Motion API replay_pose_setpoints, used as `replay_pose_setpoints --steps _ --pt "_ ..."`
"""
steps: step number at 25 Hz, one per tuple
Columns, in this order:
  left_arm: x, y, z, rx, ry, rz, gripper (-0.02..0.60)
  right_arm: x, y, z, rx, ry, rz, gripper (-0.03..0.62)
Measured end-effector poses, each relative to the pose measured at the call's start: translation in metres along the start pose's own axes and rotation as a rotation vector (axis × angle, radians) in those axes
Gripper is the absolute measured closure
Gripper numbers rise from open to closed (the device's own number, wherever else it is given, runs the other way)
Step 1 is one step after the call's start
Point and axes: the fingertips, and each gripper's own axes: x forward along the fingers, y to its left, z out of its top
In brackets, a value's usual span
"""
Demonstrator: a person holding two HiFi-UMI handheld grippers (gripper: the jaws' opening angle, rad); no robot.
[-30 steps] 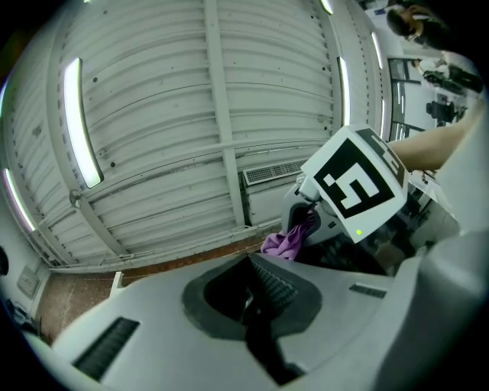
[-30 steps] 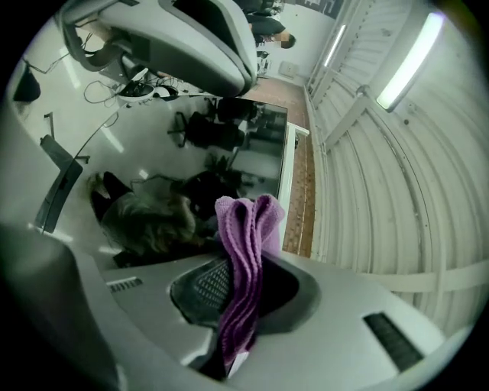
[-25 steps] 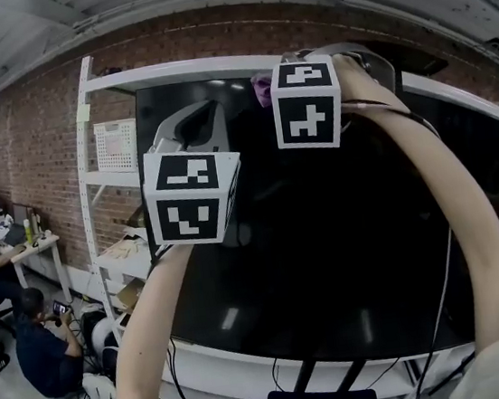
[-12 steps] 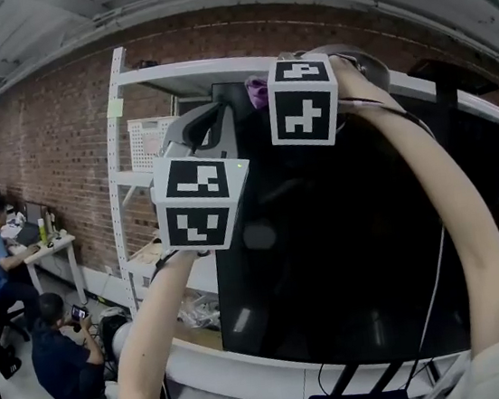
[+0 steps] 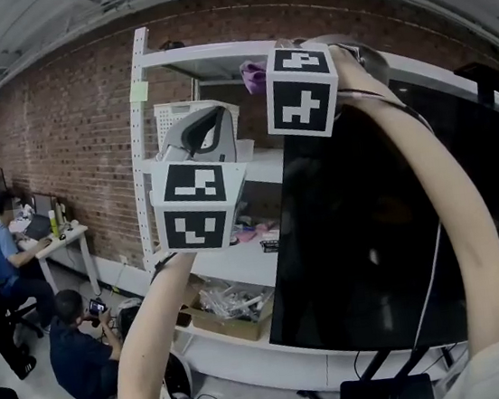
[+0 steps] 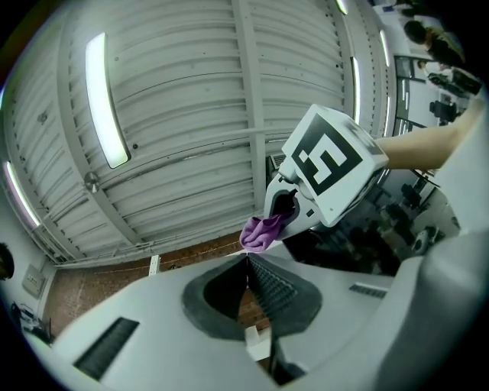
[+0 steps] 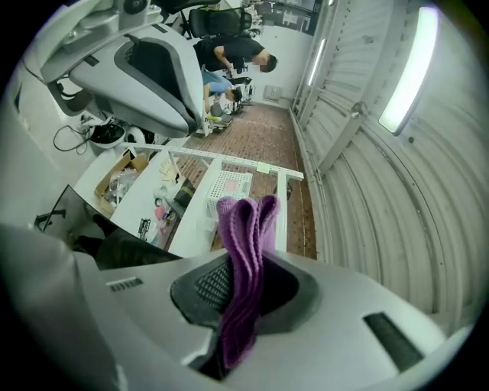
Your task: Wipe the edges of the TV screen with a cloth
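Brick wall [image 5: 69, 145] backs a workshop where a person holds two grippers at the upper left corner of a large dark TV screen [image 5: 374, 241], which tilts across the right half of the head view. White shelving [image 5: 146, 144] stands just beside and behind the screen's left edge.

The right gripper [image 7: 243, 267] is clamped on a folded purple cloth [image 7: 244, 221], whose free end sticks out past the jaw tips. In the head view the cloth [image 5: 253, 73] sits near the screen's top left corner, by the shelf's upper rail. Whether it touches the frame cannot be told. The left gripper [image 6: 248, 263] hangs lower and to the left, its jaws pressed together on nothing and pointed up at the ribbed ceiling.

The wipe appears to have reached the corner where the top edge meets the left side. The glass shows no mark of which edges are already done. Judging from the cloth's place, the left side and the bottom edge look likely to remain.

Room is tight at that corner, with shelf posts and stored boxes close behind the left edge. A cable [image 5: 439, 251] trails from the right arm across the front of the screen and could drag on it. Open air lies in front, and seated people [image 5: 68, 346] at lower left are well apart.
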Motion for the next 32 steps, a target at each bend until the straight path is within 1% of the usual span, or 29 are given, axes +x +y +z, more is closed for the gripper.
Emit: replay_pose_setpoints --steps 3,6,10,15,17,20,23,27,30,32 --pt "-0.006 0.018 -0.013 -0.025 0.009 -0.001 0.566 0.011 0.012 0.009 -0.038 0.045 0.024 0.543" --pt "-0.012 0.026 -0.027 -0.035 0.024 -0.011 0.566 0.017 0.033 0.013 -0.053 0.068 0.084 0.543" --pt "-0.027 0.020 -0.047 -0.055 0.039 -0.037 0.566 0.013 0.069 0.017 -0.033 0.083 0.168 0.543" --pt "-0.052 -0.001 -0.088 -0.079 0.097 -0.072 0.566 0.015 0.127 0.024 -0.027 0.137 0.215 0.543" --pt "-0.062 -0.005 -0.106 -0.105 0.121 -0.080 0.566 0.016 0.154 0.028 -0.018 0.152 0.236 0.543" --pt "-0.072 -0.012 -0.131 -0.140 0.146 -0.094 0.566 0.021 0.187 0.031 0.025 0.152 0.243 0.543" --pt "-0.086 -0.020 -0.152 -0.139 0.143 -0.093 0.566 0.022 0.216 0.035 0.088 0.141 0.251 0.543" --pt "-0.114 -0.030 -0.180 -0.147 0.135 -0.084 0.566 0.018 0.258 0.042 0.150 0.155 0.218 0.543" --pt "-0.135 -0.037 -0.197 -0.127 0.123 -0.079 0.566 0.016 0.295 0.048 0.156 0.182 0.195 0.543" --pt "-0.148 -0.040 -0.210 -0.141 0.117 -0.072 0.566 0.015 0.323 0.052 0.165 0.196 0.179 0.543"
